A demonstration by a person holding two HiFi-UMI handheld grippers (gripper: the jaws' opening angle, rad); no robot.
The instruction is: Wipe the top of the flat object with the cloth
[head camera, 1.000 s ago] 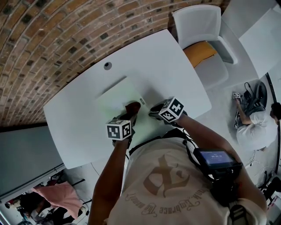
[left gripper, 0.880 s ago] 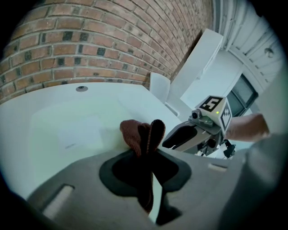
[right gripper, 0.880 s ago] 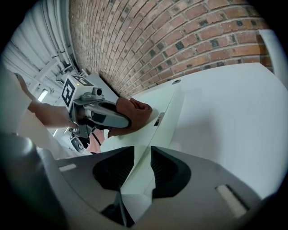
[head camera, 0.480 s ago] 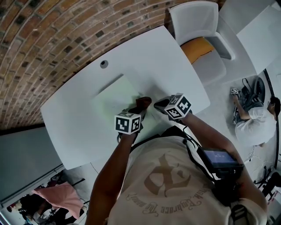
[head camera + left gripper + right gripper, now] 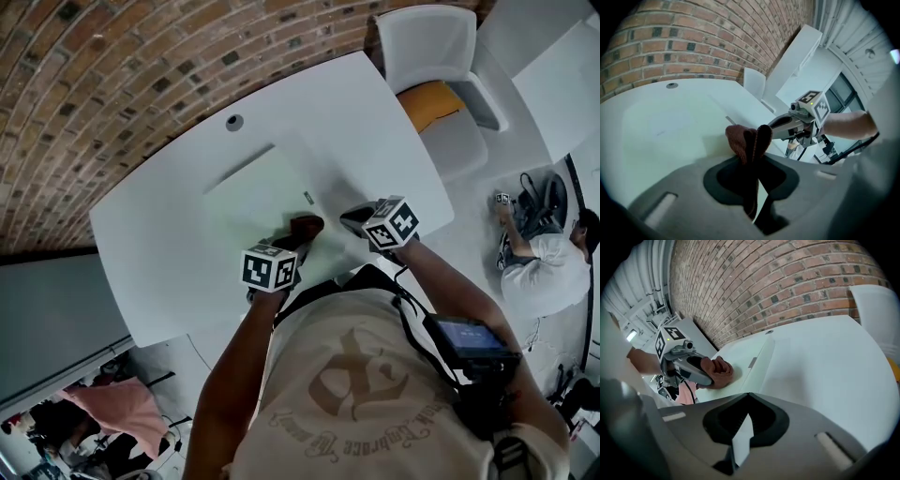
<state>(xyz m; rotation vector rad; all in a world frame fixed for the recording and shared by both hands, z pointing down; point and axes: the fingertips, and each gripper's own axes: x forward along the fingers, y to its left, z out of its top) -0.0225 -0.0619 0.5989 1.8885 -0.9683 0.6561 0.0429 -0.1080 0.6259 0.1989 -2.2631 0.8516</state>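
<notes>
A pale green flat board [image 5: 258,192] lies on the white table [image 5: 159,253]. My left gripper [image 5: 292,242] is shut on a bunched reddish-brown cloth [image 5: 306,227], which rests on the board's near right corner. In the left gripper view the cloth [image 5: 743,139] sticks out of the jaws, over the board [image 5: 670,122]. My right gripper [image 5: 354,218] is shut, just right of the board's edge. In the right gripper view a pale sliver shows in the jaw gap; whether it is pinched I cannot tell. That view also shows the cloth [image 5: 721,371] on the board [image 5: 740,355].
A brick wall runs behind the table. A round cable hole [image 5: 233,122] sits beyond the board. A white chair [image 5: 427,47] with an orange seat pad [image 5: 429,103] stands at the table's right end. Another person [image 5: 539,272] crouches on the floor at the right.
My left gripper has slid the cloth to the right along the board's near side, toward the right gripper. The right gripper has stayed by the board's right edge.
</notes>
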